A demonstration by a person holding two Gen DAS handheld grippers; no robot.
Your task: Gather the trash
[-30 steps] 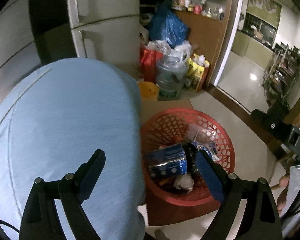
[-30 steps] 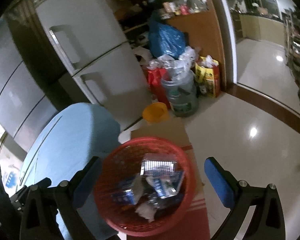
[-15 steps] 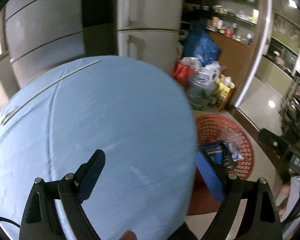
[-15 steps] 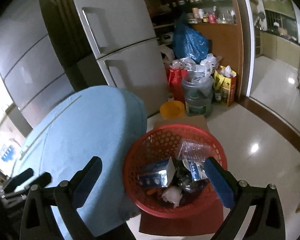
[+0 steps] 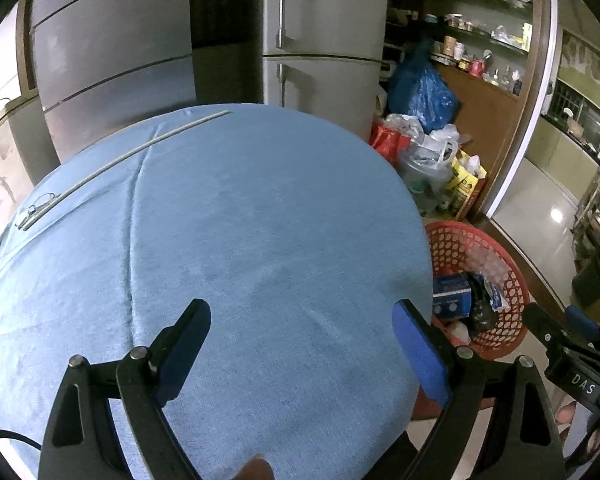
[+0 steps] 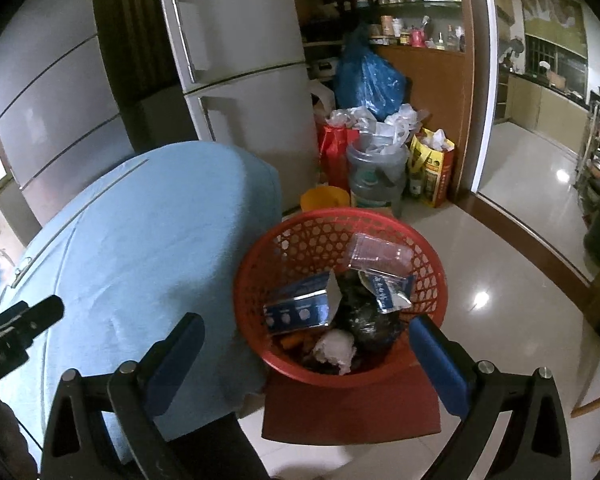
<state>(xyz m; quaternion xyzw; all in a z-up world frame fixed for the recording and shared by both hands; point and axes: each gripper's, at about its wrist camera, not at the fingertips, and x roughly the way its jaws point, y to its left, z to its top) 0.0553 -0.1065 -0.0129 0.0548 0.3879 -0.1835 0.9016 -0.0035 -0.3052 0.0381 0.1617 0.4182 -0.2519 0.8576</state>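
Observation:
A red plastic basket stands on a red stool beside a table under a light blue cloth. It holds trash: a blue box, a clear packet, a blue-white wrapper, a black bag and a white wad. My right gripper is open and empty, just above the basket's near rim. My left gripper is open and empty above the cloth. The basket also shows at the right in the left wrist view, partly hidden by the table.
A grey fridge stands behind the table. Against the wall are a blue bag, a red bag, a large water jug, a yellow bag and an orange bucket. A thin rod lies on the cloth. A doorway opens onto tiled floor at right.
My left gripper has swung left from over the basket to over the blue cloth. My right gripper has pulled back and up, so the basket sits between its fingers. Both stayed open.

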